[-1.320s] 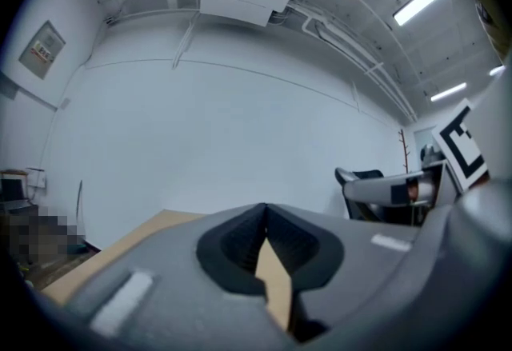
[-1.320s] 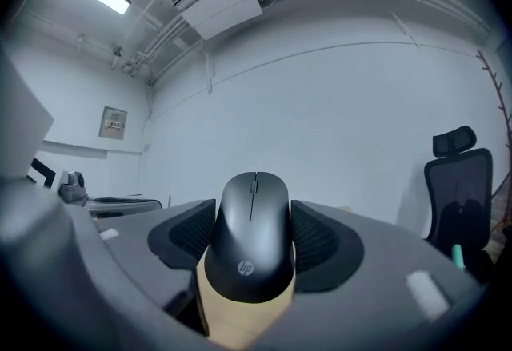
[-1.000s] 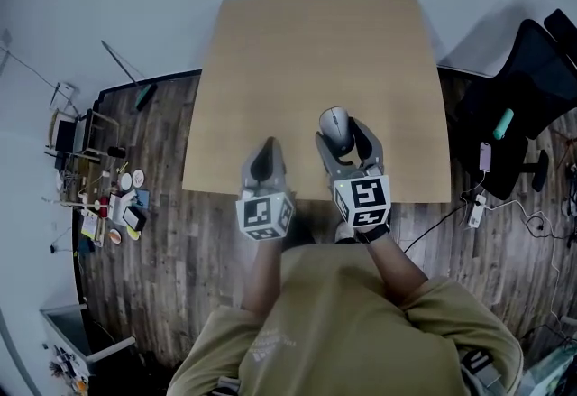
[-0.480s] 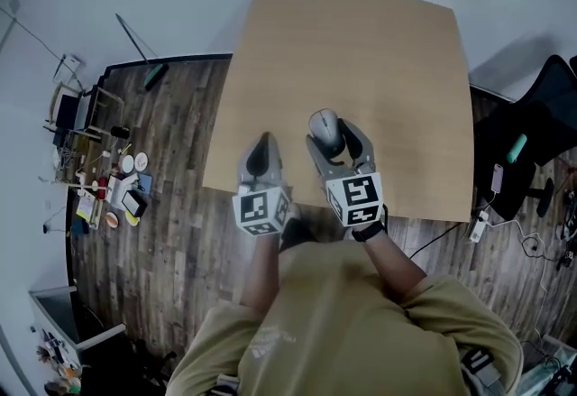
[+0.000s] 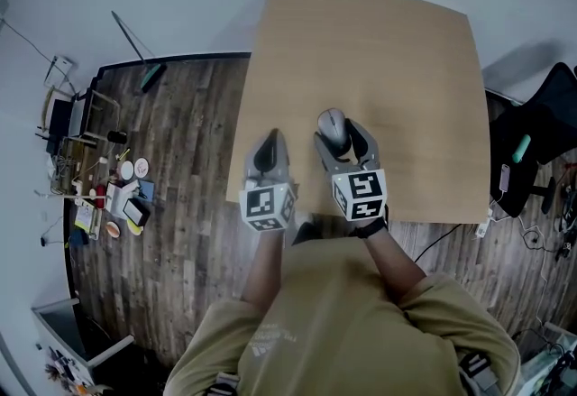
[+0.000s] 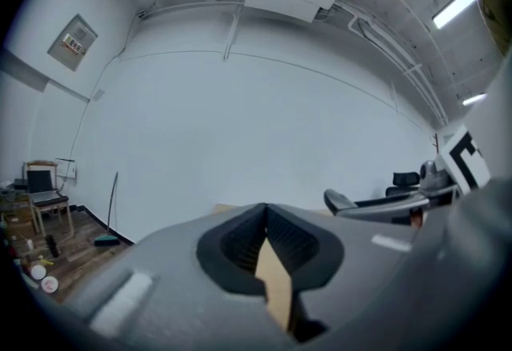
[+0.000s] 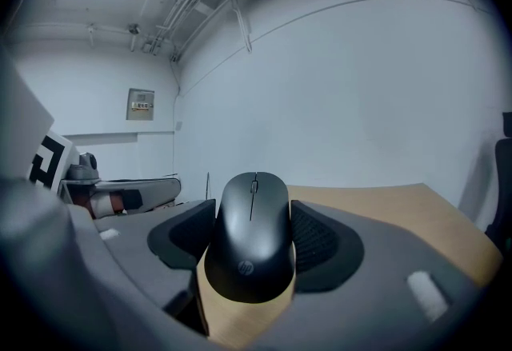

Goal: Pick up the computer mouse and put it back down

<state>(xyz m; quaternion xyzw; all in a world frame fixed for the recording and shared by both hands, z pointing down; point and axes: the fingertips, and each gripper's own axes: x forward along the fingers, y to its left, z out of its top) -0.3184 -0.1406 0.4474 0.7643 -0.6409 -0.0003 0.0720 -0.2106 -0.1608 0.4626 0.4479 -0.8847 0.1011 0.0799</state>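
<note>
A dark grey computer mouse [image 5: 333,126] sits between the jaws of my right gripper [image 5: 341,134], over the near part of the light wooden table [image 5: 379,42]. In the right gripper view the mouse [image 7: 252,233] fills the gap of the right gripper [image 7: 252,213], and both ribbed pads [image 7: 320,241] press its sides. The tabletop shows under its near end; I cannot tell whether it rests on the wood. My left gripper [image 5: 269,146] is to the left of the mouse near the table's front edge. Its jaws [image 6: 266,209] meet at the tips and hold nothing.
A black office chair [image 5: 541,128] stands right of the table, with a power strip [image 5: 482,227] and cables on the wooden floor. A broom [image 5: 135,51] and several small items [image 5: 108,196] lie on the floor to the left.
The head view has drifted, so the table sits further right in the picture. The right gripper has stayed on the mouse and the left gripper has stayed beside it.
</note>
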